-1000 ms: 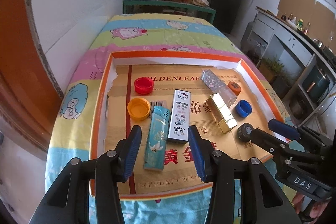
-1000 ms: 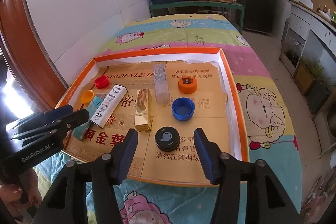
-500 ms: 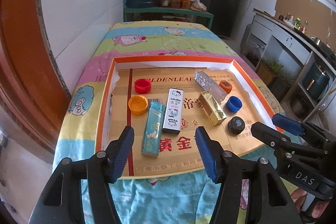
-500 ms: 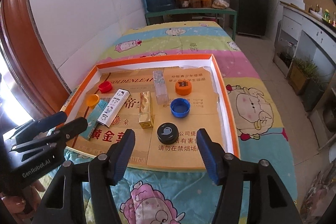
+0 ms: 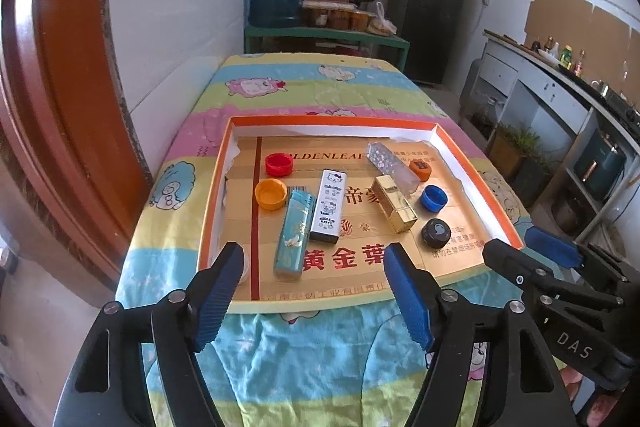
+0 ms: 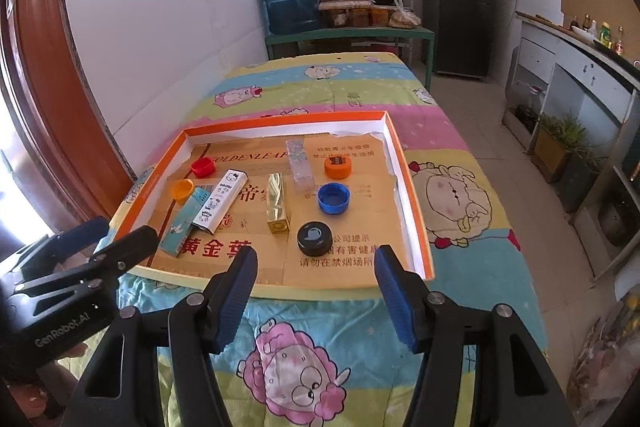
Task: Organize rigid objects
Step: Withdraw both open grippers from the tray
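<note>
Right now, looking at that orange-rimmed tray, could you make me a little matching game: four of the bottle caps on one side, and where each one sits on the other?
Caps:
1. red cap
2. yellow-orange cap
3. blue cap
4. black cap

Places, as seen from the left wrist camera:
A. nearest the tray's front right corner
B. beside the teal lighter's far end
C. far left, close to the printed word GOLDENLEAF
D. just right of the gold box

Pairs: 1-C, 2-B, 3-D, 4-A
</note>
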Demonstrator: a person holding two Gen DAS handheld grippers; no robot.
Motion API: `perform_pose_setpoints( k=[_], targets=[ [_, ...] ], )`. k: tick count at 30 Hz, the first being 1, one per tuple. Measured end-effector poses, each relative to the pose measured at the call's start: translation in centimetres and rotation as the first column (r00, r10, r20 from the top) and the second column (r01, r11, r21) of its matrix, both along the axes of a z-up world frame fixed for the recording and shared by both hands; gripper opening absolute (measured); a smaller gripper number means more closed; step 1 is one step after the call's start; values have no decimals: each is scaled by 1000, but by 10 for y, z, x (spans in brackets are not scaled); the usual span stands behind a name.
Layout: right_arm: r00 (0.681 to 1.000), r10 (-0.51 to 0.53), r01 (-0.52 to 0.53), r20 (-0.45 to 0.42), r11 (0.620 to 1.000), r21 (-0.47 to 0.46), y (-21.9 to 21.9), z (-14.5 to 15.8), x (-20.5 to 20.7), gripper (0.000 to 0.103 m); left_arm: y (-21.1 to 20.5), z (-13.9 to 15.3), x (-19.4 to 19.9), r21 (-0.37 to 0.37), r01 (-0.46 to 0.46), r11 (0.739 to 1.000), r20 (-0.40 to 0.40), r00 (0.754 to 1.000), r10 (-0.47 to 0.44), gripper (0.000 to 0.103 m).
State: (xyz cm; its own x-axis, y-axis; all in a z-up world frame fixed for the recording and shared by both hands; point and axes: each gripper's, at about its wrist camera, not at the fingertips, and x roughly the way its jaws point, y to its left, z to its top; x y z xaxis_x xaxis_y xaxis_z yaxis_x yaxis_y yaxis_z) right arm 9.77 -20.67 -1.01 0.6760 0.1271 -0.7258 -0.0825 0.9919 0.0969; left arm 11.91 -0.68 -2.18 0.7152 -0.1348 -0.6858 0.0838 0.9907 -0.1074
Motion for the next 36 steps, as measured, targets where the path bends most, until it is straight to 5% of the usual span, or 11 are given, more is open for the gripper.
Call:
perform_pose_setpoints(
  k=[6, 9, 36],
  targets=[
    [1000, -21, 21, 7, 1000, -8, -2, 5, -11, 61, 1, 6, -13, -8, -4, 1000, 17, 1000, 5, 74],
    [1000, -28, 28, 14, 1000, -12, -2, 8, -16, 70, 2, 11, -23, -15, -9, 1000, 35, 999, 10, 74],
    [990, -42, 52, 134, 996, -72, 16, 48, -77, 70, 12, 39, -89, 41, -120, 992, 92, 989, 116, 74]
  ],
)
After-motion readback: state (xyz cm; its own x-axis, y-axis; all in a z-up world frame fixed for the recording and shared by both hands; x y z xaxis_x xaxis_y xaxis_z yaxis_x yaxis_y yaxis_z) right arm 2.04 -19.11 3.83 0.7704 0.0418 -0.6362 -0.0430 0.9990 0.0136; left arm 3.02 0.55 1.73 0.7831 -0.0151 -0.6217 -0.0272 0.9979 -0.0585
